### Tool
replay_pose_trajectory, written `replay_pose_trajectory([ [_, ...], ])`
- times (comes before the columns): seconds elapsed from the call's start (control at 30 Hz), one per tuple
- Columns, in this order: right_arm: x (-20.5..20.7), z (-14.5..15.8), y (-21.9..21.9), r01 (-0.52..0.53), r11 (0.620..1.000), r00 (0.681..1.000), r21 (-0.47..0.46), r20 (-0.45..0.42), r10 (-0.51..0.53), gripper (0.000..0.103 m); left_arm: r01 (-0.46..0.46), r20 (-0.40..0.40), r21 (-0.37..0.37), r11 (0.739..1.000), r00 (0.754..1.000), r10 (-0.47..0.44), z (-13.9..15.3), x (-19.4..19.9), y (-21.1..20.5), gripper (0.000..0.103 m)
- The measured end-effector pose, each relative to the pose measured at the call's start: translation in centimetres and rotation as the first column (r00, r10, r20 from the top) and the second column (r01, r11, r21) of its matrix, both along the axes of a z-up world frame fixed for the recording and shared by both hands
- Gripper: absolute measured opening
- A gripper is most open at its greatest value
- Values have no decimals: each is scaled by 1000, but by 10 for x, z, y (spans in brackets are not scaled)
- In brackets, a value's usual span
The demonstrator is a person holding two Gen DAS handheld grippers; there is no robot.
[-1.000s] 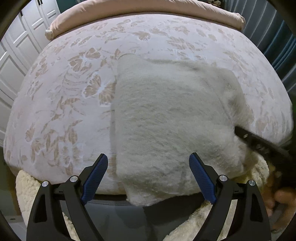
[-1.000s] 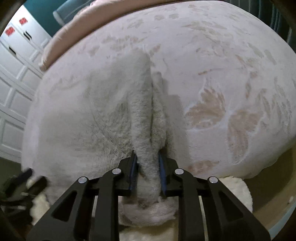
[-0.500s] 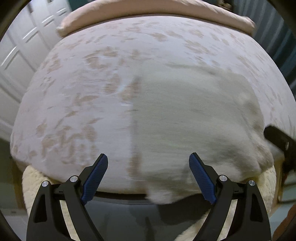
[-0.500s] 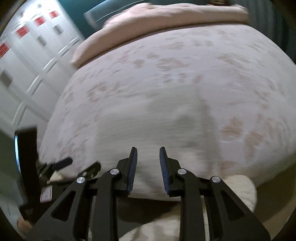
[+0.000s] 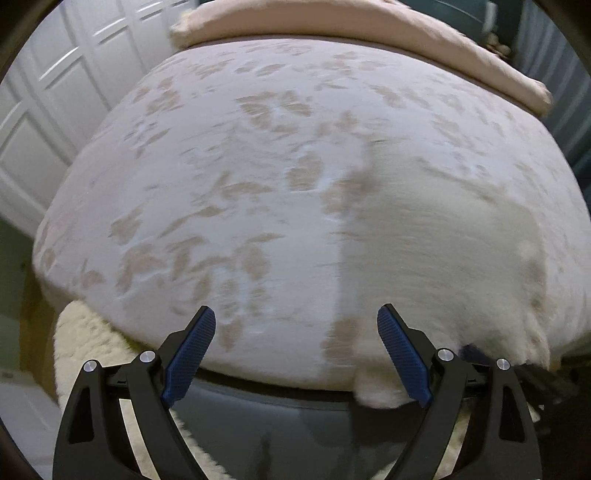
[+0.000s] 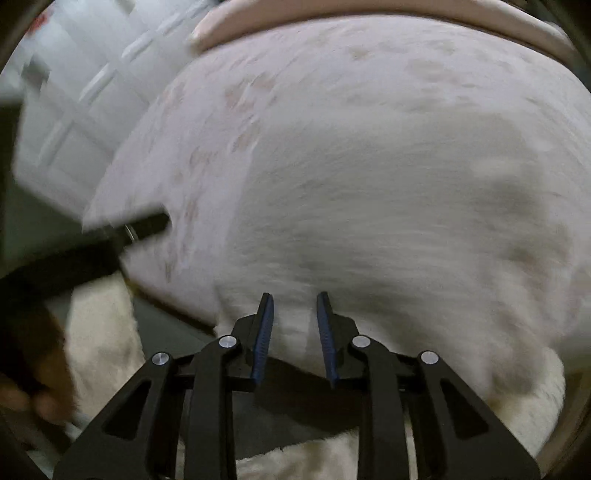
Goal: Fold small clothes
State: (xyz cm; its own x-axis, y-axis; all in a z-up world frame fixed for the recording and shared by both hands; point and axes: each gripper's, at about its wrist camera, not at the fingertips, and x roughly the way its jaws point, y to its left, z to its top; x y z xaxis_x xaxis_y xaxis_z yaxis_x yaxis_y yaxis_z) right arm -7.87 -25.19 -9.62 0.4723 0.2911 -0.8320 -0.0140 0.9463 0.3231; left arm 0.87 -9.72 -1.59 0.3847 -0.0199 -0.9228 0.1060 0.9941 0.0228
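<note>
A fluffy off-white small garment (image 5: 436, 258) lies folded flat on the bed's near right part, one corner hanging over the front edge. It fills the middle of the blurred right wrist view (image 6: 388, 206). My left gripper (image 5: 295, 350) is wide open and empty, at the bed's front edge, left of the garment. My right gripper (image 6: 293, 334) stands with a narrow gap between its jaws and holds nothing, just before the garment's near edge. The left gripper's arm (image 6: 140, 229) shows at the left of the right wrist view.
The bed (image 5: 221, 184) has a pale floral cover and a pink pillow (image 5: 332, 22) along the far side. White panelled doors (image 5: 55, 110) stand to the left. A cream shaggy rug (image 5: 85, 343) lies on the floor below the bed's front edge.
My right gripper let go of the garment's fold and pulled back, jaws slightly apart. Both cameras swung left; the garment now lies flat and sits further right in the left wrist view.
</note>
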Motion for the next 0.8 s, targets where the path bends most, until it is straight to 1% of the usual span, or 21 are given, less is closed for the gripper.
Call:
replay_pose_trajectory([
  [0.03, -7, 10, -20, 73, 997, 997, 4, 28, -73, 24, 26, -1, -7, 1000, 1000, -26, -1, 0, -9, 87],
  [0.1, -12, 18, -54, 185, 983, 982, 14, 45, -186, 25, 83, -5, -14, 996, 997, -83, -5, -2, -30, 87],
  [0.17, -11, 16, -86, 275, 961, 961, 19, 36, -276, 33, 129, -10, -8, 992, 992, -129, -10, -2, -48, 87],
  [0.23, -4, 7, -116, 350, 937, 936, 17, 21, -350, 35, 180, -11, 4, 984, 984, -180, -17, -4, -68, 87],
  [0.33, 14, -10, -136, 368, 929, 930, 33, -9, -368, 42, 217, -6, 32, 976, 976, -217, -22, -4, -88, 87],
  [0.4, 27, -17, -139, 358, 933, 934, 41, -17, -357, 42, 226, -8, 44, 973, 974, -226, -25, -4, -96, 87],
  [0.43, 33, -20, -137, 343, 938, 939, 56, -18, -342, 32, 227, -11, 52, 973, 974, -227, -26, -4, -98, 87],
  [0.47, 36, -21, -135, 334, 940, 942, 74, -15, -334, 9, 228, -15, 57, 972, 974, -227, -27, -4, -100, 87],
  [0.5, 39, -16, -136, 325, 939, 945, 110, 1, -328, 10, 228, -18, 58, 972, 974, -228, -27, -4, -101, 87],
  [0.53, 38, -10, -138, 321, 939, 945, 119, 22, -326, 9, 229, -21, 62, 971, 973, -228, -28, -4, -102, 87],
  [0.57, 34, 2, -138, 322, 940, 941, 109, 69, -330, 8, 231, -22, 65, 971, 973, -230, -28, -4, -103, 87],
  [0.63, 30, 10, -141, 333, 937, 934, 106, 101, -343, 8, 237, -19, 74, 969, 972, -236, -29, -5, -105, 87],
  [0.67, 30, 4, -144, 342, 933, 932, 111, 88, -352, 8, 238, -20, 78, 968, 971, -237, -30, -4, -106, 87],
  [0.7, 31, -5, -146, 350, 932, 932, 97, 61, -357, 8, 237, -24, 78, 968, 971, -236, -31, -4, -106, 87],
  [0.73, 36, -24, -146, 357, 932, 934, 56, 9, -358, 9, 235, -30, 77, 969, 972, -234, -33, -3, -106, 87],
  [0.77, 38, -37, -145, 356, 934, 935, 39, -26, -355, 9, 234, -35, 76, 969, 972, -231, -35, -3, -107, 87],
  [0.8, 40, -49, -144, 355, 934, 935, 43, -42, -353, 9, 236, -42, 77, 969, 972, -233, -37, -3, -109, 87],
])
